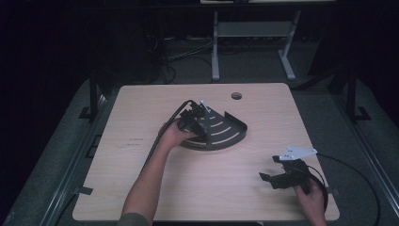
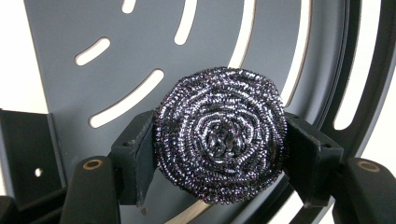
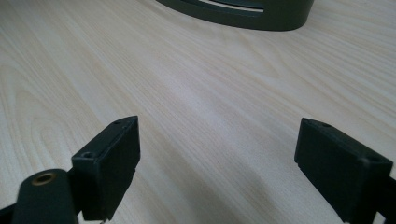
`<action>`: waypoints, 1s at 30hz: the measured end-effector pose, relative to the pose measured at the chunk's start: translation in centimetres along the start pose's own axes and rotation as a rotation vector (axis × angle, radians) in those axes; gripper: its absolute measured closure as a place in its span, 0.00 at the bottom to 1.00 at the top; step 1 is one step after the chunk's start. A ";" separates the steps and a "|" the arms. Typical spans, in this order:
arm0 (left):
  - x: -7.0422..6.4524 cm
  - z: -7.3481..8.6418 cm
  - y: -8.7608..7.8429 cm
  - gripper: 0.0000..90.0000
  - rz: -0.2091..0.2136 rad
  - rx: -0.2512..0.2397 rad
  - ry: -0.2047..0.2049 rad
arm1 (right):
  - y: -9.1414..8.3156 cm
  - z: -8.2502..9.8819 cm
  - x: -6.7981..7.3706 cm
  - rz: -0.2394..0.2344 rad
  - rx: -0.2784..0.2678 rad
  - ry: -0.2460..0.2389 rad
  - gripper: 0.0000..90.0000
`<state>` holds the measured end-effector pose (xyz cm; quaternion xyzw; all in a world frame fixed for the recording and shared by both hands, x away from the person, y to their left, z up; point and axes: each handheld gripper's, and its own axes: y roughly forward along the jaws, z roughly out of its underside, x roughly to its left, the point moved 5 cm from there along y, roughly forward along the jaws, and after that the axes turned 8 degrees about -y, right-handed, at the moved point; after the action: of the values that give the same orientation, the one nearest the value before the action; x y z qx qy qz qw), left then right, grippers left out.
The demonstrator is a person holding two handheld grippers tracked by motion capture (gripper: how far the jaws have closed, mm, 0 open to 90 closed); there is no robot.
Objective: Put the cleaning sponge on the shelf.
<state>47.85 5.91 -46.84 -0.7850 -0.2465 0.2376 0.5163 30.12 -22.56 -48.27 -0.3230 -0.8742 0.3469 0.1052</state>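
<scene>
A steel-wool scourer (image 2: 220,140) is pinched by the left gripper (image 2: 219,154) over the slotted grey corner tray (image 1: 233,129), seemingly for placing there, while the right gripper (image 3: 217,163) is rested spread and empty on the table (image 1: 141,113).

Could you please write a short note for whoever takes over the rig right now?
Left hand-held gripper: shut on the steel scourer, held over the dark slotted tray.
Right hand-held gripper: open, holding nothing, low over the bare wooden table near its right front corner.
Tray: fan-shaped, at the table's middle; its slotted floor shows behind the scourer.
Done: scourer gripped and brought above the tray.
Left: whether it is going in or coming out cannot be told; it probably needs setting down and releasing. Right gripper has no part yet.
</scene>
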 end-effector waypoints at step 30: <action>0.1 0.0 0.9 0.34 -0.012 0.021 -0.005 | 0.0 0.0 -0.1 -0.001 -0.002 -0.001 0.15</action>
<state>48.07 5.62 -47.69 -0.7775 -0.2500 0.2390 0.5253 30.16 -22.59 -48.30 -0.3227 -0.8747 0.3462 0.1045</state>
